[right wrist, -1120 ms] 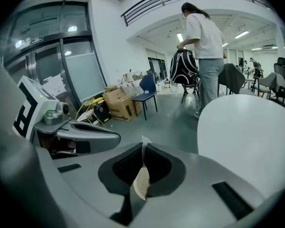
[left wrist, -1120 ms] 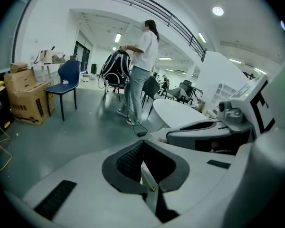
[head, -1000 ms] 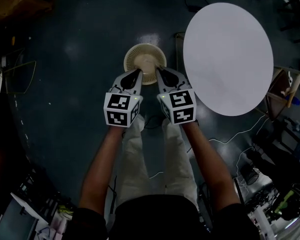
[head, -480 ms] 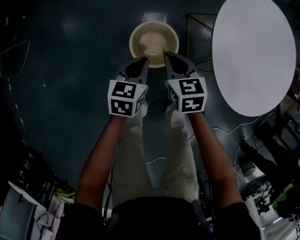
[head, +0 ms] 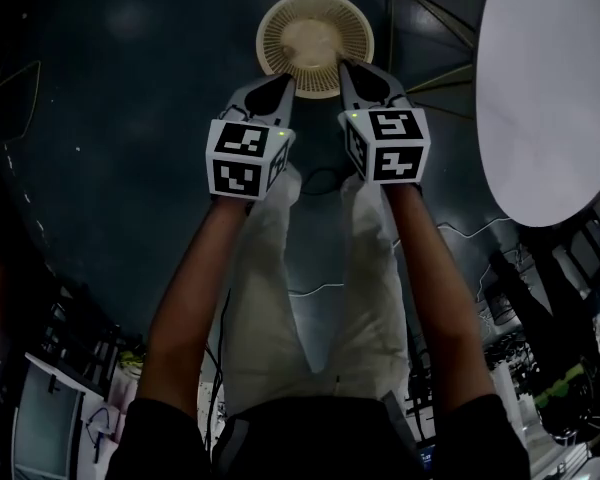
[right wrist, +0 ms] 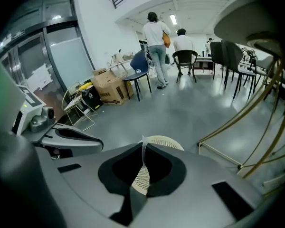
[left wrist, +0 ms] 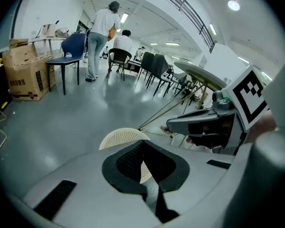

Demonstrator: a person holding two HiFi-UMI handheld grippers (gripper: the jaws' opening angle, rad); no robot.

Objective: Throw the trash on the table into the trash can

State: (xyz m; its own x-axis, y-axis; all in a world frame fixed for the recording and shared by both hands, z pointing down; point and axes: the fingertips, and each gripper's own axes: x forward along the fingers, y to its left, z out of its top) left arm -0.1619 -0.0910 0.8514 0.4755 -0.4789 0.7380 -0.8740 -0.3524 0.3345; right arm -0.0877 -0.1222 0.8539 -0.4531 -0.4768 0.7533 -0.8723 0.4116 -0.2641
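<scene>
Trash can [head: 315, 43], round, cream, of perforated plastic, stood on the dark floor at the top of the head view, higher in frame than a second earlier. The round white table [head: 545, 98] had slid right, its far side now cut off. The left gripper [head: 285, 80] and right gripper [head: 348, 68] hung over the can's near rim, jaws closed, the left holding nothing. A thin pale sliver [right wrist: 143, 148] at the right jaw tips was too slight to identify.
</scene>
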